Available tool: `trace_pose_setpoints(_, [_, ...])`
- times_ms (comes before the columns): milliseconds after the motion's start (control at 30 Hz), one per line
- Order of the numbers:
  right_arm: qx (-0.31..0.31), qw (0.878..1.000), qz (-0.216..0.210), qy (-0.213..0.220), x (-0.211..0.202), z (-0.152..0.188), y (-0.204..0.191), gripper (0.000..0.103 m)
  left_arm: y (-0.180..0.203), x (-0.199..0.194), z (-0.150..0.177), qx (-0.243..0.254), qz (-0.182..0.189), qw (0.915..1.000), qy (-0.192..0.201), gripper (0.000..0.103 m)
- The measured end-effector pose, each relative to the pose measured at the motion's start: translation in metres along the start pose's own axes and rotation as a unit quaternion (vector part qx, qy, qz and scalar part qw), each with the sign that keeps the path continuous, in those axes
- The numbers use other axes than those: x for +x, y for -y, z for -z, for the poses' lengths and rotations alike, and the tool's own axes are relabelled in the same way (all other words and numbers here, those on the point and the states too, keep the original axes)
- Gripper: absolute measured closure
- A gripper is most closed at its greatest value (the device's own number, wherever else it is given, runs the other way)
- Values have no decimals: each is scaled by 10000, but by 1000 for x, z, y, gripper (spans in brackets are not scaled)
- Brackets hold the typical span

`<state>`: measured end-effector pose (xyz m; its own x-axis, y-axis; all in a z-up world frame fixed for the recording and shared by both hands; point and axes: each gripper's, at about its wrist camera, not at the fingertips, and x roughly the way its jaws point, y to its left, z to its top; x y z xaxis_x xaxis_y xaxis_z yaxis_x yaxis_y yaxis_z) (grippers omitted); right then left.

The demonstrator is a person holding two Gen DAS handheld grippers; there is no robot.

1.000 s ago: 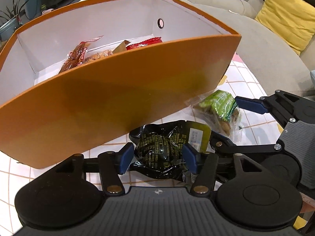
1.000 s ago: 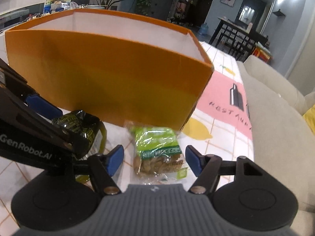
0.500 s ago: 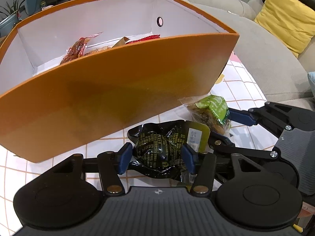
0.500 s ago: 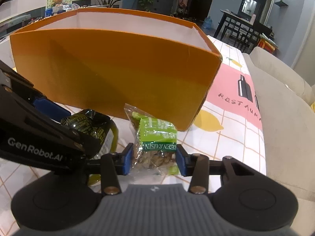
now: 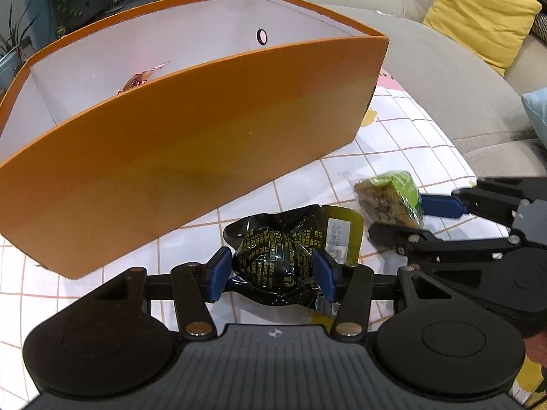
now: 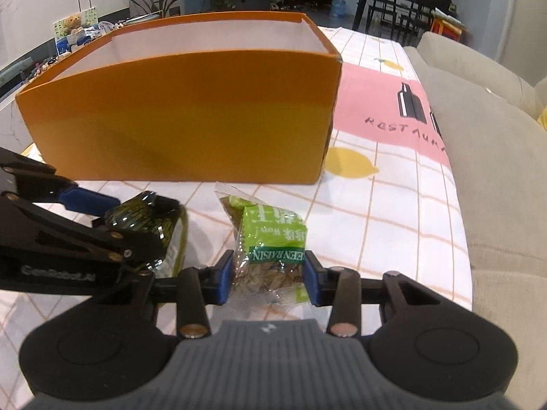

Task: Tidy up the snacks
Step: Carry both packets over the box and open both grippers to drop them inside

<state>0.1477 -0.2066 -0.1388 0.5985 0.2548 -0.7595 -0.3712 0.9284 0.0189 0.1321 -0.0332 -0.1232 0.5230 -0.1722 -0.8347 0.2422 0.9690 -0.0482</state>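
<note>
A black snack packet (image 5: 273, 263) with gold print lies on the checked tablecloth, and my left gripper (image 5: 271, 273) is shut on its round bulge, both blue pads pressing in. To its right my right gripper (image 6: 269, 280) has its jaws closing on a green raisin packet (image 6: 273, 235), which stands tilted up between the pads. In the left wrist view the right gripper (image 5: 398, 217) holds that green packet (image 5: 386, 194) just beside the black one. Behind both stands an orange box (image 5: 205, 143) with a white inside, holding a red-wrapped snack (image 5: 136, 80).
The orange box (image 6: 177, 112) fills the table behind both packets. A beige sofa (image 5: 444, 85) with a yellow cushion (image 5: 478, 10) runs along the table's right edge. Bare tablecloth (image 6: 376, 212) lies to the right of the green packet.
My right gripper's jaws have come together on the green raisin packet and tipped it upright. My left gripper's jaws have narrowed onto the black packet.
</note>
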Motion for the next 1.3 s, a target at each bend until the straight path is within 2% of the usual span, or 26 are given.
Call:
trace_pose_setpoints(333, [682,9974,-155,-169,-31,9,2,65,-3,-25,13,-237,183,9995,36,47])
trace_pose_setpoints(533, [741,9971,-116,-133,-62,13,-3,65,-14,-62,7,-638,337,9966,406,48])
trace_pose_setpoints(733, [744,9969,-206,164,-96,8,-15,65,-25,-94,-1,-990,446,9909,800,48])
trace_pose_setpoints(1000, [518,9959,-305,682,-120,-26,-30,65,-40,-122,-28,-1163,438,9849,1204,48])
trace_pose_setpoints(1300, [81,9915,-328,1254,-121,-94,-43,65,-54,-127,-75,-949,224,9843,1474,48])
